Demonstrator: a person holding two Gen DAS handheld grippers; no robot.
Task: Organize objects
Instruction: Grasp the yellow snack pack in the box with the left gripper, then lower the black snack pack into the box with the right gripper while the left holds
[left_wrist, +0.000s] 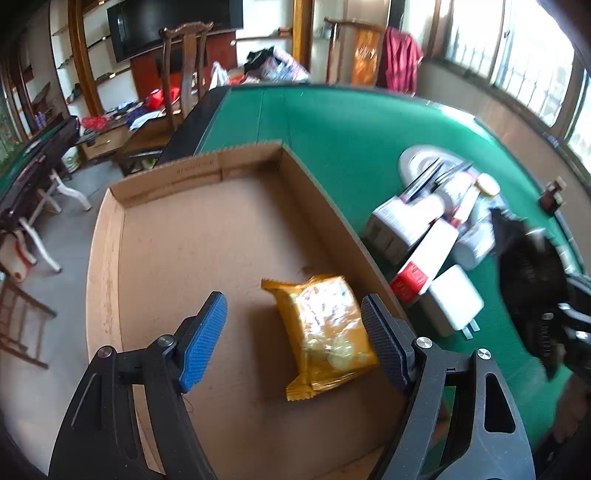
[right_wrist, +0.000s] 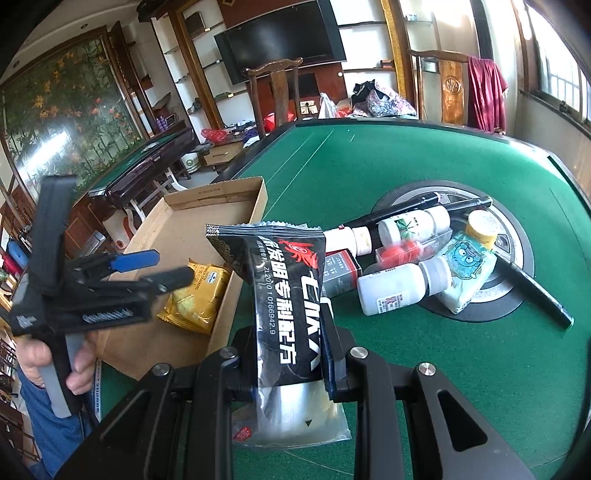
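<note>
Covering the table (right_wrist: 369, 162), green felt; wooden chair (right_wrist: 275, 92) behind.

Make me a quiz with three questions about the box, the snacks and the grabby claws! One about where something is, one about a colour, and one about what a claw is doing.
1. Where does the yellow snack packet lie?
A. inside the cardboard box
B. on the green table
C. on the floor

2. What colour is the packet held by the right gripper?
A. pink
B. black with white and red print
C. plain white

3. What is the left gripper doing?
A. squeezing the yellow packet
B. holding a bottle
C. open above the box, holding nothing

Answers:
1. A, the packet rests on the box floor, walls around it.
2. B, the black packet is clamped between the fingers.
3. C, its fingers stand wide apart and neither touches the yellow packet.
</note>
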